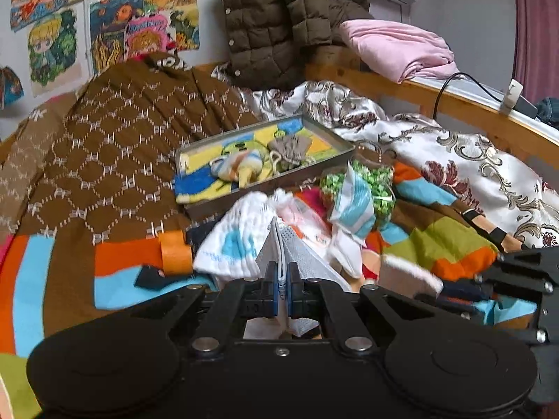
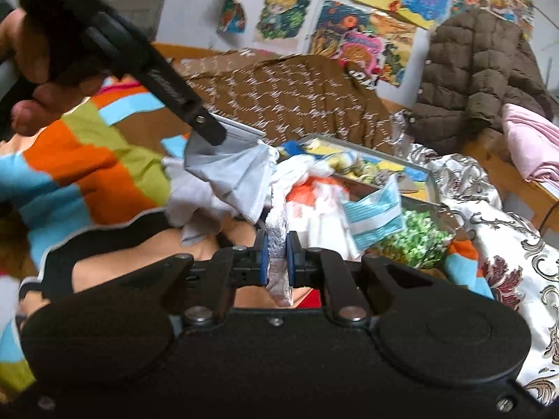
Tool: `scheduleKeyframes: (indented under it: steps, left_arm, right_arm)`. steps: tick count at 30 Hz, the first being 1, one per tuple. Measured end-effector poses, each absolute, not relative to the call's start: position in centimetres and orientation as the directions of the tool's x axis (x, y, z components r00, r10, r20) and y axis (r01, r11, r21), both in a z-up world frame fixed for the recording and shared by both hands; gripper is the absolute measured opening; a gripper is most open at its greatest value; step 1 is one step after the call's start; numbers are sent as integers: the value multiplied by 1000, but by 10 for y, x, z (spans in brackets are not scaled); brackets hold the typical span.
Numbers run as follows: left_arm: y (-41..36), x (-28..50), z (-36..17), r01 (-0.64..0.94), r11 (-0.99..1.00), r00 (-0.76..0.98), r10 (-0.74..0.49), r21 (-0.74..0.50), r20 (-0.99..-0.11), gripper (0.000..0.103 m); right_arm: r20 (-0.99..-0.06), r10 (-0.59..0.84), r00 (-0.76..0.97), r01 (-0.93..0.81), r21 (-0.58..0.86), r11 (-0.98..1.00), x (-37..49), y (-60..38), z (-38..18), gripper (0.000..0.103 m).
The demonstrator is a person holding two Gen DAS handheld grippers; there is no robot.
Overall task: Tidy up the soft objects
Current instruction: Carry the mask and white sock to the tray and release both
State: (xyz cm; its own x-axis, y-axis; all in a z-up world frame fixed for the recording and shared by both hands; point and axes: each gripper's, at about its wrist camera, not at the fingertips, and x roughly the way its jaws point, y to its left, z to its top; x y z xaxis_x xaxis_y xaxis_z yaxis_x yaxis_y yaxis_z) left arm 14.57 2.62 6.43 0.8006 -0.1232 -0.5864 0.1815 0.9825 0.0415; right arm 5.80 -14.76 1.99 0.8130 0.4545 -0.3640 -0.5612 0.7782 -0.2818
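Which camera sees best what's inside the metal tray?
The left wrist view. It looks down into the metal tray, showing a striped soft toy and a grey pouch on the colourful lining. In the right wrist view the tray is blurred and partly hidden behind cloths.

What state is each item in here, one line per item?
Left hand-held gripper: shut on grey mesh cloth.
Right hand-held gripper: shut on white textured cloth.
Shallow metal tray: open, holding small soft items.
Brown quilted jacket: hanging.
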Motion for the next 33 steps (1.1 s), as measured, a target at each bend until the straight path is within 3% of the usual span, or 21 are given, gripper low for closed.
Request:
scheduleKeyframes:
  steps: [11,23,33]
  left_arm:
    - [23,172,107,231,956,835,-100,180,-542,4]
    - [51,274,144,192,968,844,-77,164,-532,4]
    - [82,387,105,89,993,871,-38,81,-490,4]
  right_arm:
    - [-271,435,859,-492,-199,848,111,-158,55,5]
    - [-216,538,815,-571,-141,809,237,-119,116,5]
    - [-270,597,755,-615,23,788,374,-91,117,5]
